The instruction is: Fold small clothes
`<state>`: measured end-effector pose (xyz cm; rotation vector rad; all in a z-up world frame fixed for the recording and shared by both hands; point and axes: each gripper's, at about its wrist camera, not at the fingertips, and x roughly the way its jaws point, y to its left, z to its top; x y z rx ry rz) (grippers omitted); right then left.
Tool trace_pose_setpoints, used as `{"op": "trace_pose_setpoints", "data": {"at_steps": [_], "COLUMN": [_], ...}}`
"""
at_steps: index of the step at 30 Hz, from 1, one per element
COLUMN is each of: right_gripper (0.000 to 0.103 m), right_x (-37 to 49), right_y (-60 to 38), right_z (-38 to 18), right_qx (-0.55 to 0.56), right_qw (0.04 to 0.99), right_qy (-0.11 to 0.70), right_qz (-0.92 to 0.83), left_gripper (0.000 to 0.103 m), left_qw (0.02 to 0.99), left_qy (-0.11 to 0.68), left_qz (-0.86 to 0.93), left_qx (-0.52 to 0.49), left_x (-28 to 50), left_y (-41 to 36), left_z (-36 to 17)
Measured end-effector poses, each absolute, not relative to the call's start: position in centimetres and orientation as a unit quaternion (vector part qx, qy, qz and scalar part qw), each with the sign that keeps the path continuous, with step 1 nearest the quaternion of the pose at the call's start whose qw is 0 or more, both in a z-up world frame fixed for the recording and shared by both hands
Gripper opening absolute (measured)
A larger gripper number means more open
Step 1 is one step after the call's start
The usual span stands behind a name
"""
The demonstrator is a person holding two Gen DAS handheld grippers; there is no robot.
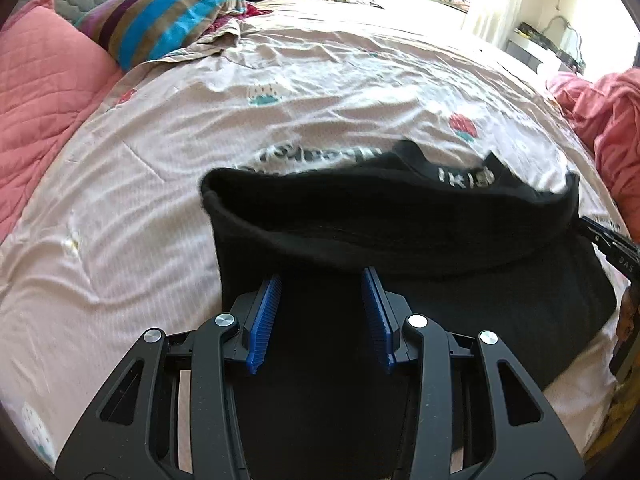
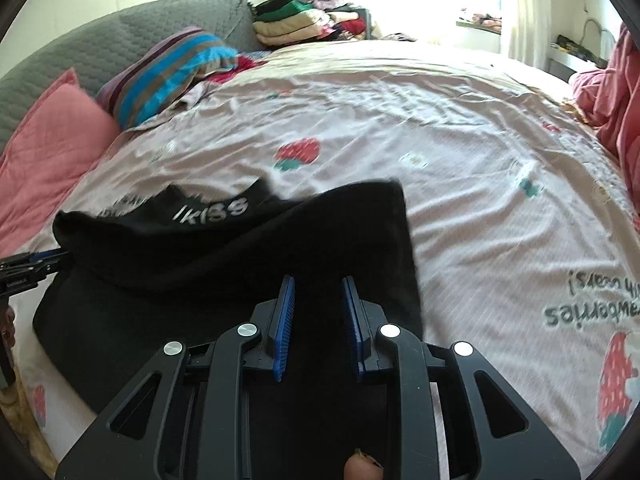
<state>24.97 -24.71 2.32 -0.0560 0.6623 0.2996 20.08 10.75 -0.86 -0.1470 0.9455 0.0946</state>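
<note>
Black garment point(image 1: 400, 240) lies on the bed point(image 1: 200, 128), spread across a pale pink sheet printed with strawberries point(image 2: 298, 154) and upside-down lettering. It is a small dark piece with a folded upper layer, and a band near its far edge reads "kiss" in white letters point(image 2: 224, 208). The fabric is lifted and bowed along its near edge, sagging between my two claws.

My left claw point(image 1: 322, 312) sits over the garment's near edge. Its blue ribbed pads point(image 1: 264, 320) stand a moderate way apart, with black cloth between and under them; I cannot tell whether they press on it. In the right wrist view this claw shows at the far left point(image 2: 38, 266), at the garment's left side.

My right claw point(image 2: 316, 320) has its pads narrower, with black cloth between them; whether the pads pinch it I cannot tell. In the left wrist view it shows at the right edge point(image 1: 608, 240), touching the garment's right side. A fingertip point(image 2: 360, 468) shows at the bottom of the right wrist view.

Beyond the garment, a pink quilted pillow point(image 1: 44, 80) and a striped blue, purple and brown pillow point(image 2: 172, 76) lie at the head of the bed. A stack of folded clothes point(image 2: 296, 24) sits behind them. Rumpled pink bedding point(image 1: 608, 120) lies at the right.
</note>
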Motion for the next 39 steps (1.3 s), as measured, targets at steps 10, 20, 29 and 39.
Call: {"op": "trace_pose_setpoints", "data": {"at_steps": [10,20,29,39], "right_gripper": [0.034,0.023,0.008,0.008], "right_x": [27.6,29.6,27.2,28.3], "right_y": [-27.1,-27.5,-28.4,-29.2], "right_z": [2.2,0.8,3.0,1.7], "right_qx": [-0.010,0.015,0.038,0.039], "right_qw": [0.935,0.927,0.941,0.938], "right_qy": [0.333,0.358,0.312,0.333], "right_qz": [0.118,0.116,0.122,0.091], "left_gripper": [0.050,0.051,0.004,0.001], "left_qw": [0.878,0.864,0.895,0.890], "left_qy": [0.442,0.462,0.407,0.417], "left_qz": [0.084,0.066,0.078,0.113], "left_qx": [-0.160,-0.188,-0.168,-0.144], "left_x": [20.1,21.4,20.6,22.8], "left_y": [15.8,16.1,15.6,16.2], "left_z": [-1.3,-3.8,-1.0,-1.3]}}
